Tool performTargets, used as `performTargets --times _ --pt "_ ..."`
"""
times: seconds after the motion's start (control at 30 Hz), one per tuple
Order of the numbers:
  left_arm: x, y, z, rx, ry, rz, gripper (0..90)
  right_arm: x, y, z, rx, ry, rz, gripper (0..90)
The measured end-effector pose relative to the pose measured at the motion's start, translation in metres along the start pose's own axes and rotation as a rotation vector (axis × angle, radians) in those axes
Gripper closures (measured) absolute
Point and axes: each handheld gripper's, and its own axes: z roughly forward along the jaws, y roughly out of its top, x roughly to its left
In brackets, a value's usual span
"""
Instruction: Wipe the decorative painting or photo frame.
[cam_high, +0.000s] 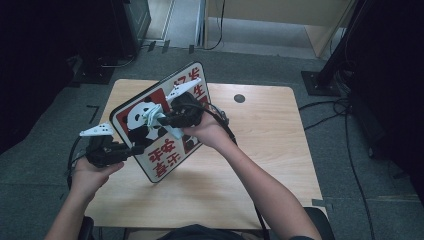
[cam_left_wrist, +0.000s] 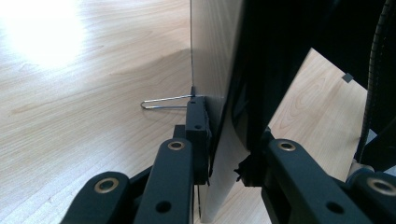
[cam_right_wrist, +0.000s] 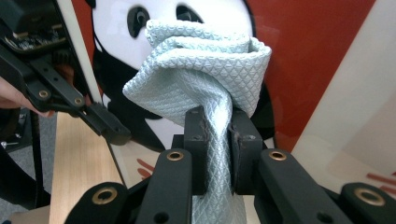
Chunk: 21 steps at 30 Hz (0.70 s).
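My left hand-held gripper (cam_high: 131, 150) was clamped on the lower left edge of the panda sign board (cam_high: 160, 145), jaws pinching the thin panel between them. In the left gripper view the board (cam_left_wrist: 210, 60) ran edge-on up from the jaws, with a thin wire loop (cam_left_wrist: 163, 102) sticking out of its back face just beside the jaw tip. The board stood tilted on the bench (cam_high: 260, 165), bottom corner down near the bench's front left, printed face turned toward me.

My right hand-held gripper (cam_high: 162, 120) was clenched on a pale blue-grey cloth (cam_right_wrist: 205, 79), waffle-textured, with a bunched wad sticking out past the jaw tips. In the right gripper view the wad sat against the panda's face on the board (cam_right_wrist: 322, 56); I couldn't tell how firmly it pressed. In the high view the cloth (cam_high: 152, 116) lay over the panda picture, about mid-board. The left gripper's jaw (cam_right_wrist: 105, 123) showed at the board's edge, left of the cloth.
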Motion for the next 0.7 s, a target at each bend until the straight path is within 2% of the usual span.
performTargets --times 0.27,0.7 --pt "0.000 0.000 0.000 -0.002 -0.003 -0.005 77.9 0.000 -0.018 0.007 0.009 0.003 0.007 80.1" --pt "0.000 0.000 0.000 -0.001 -0.004 -0.007 77.9 0.000 -0.048 0.021 0.024 0.019 0.048 80.1"
